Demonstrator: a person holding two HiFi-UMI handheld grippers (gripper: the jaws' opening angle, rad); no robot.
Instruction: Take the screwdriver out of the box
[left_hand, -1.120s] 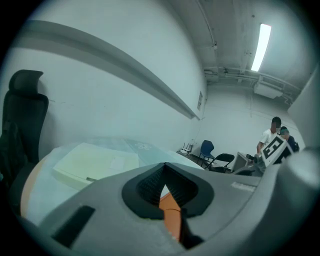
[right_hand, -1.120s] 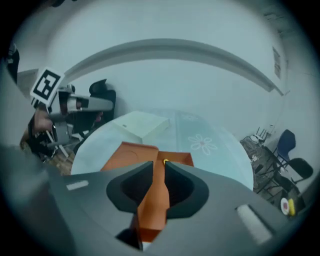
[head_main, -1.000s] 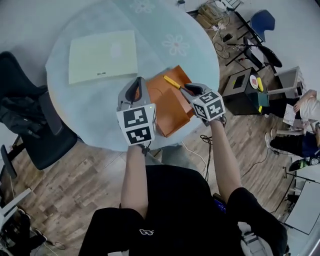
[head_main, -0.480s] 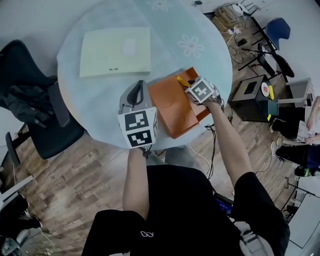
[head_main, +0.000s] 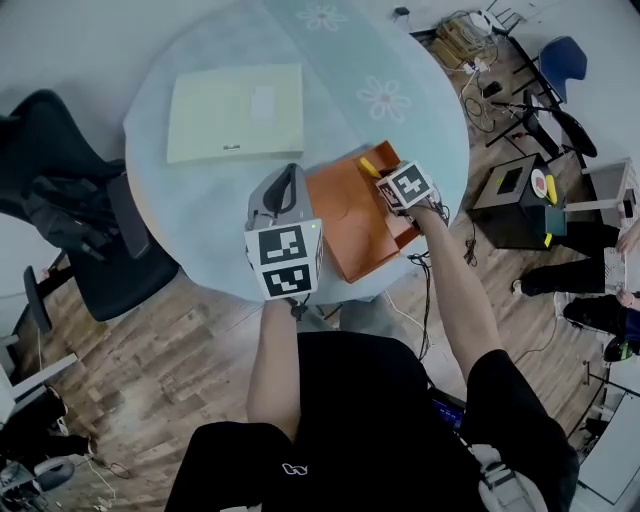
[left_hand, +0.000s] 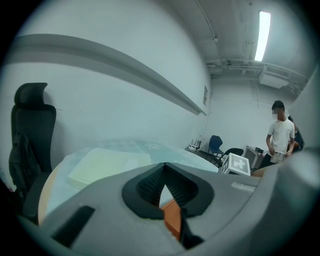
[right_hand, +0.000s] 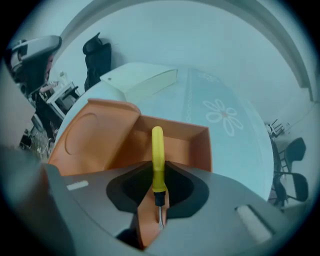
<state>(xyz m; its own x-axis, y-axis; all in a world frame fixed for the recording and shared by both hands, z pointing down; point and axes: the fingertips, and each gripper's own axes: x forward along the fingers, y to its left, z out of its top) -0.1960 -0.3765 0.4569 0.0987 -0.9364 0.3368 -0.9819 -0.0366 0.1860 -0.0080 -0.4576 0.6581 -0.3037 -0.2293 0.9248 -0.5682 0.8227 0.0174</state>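
Note:
The orange box (head_main: 345, 215) lies open on the round table, its lid folded out toward me. A yellow-handled screwdriver (head_main: 369, 166) rests inside it along the far wall. My right gripper (head_main: 386, 181) points steeply down into the box. In the right gripper view the screwdriver (right_hand: 157, 150) runs straight between the jaws of the right gripper (right_hand: 159, 196), which are closing, the pads touching its black collar. The box (right_hand: 100, 135) fills the space behind it. My left gripper (head_main: 287, 180) hovers left of the box, shut and empty; the left gripper (left_hand: 165, 176) faces across the table.
A pale green folder (head_main: 235, 112) lies at the far left of the light blue table (head_main: 190, 225). A black office chair (head_main: 70, 205) stands to the left. On the floor to the right are a black case (head_main: 510, 198) and cables. A person (left_hand: 280, 137) stands in the background.
My right gripper has dropped from above the box down onto the screwdriver, tipping more steeply downward. The left gripper has stayed about where it was.

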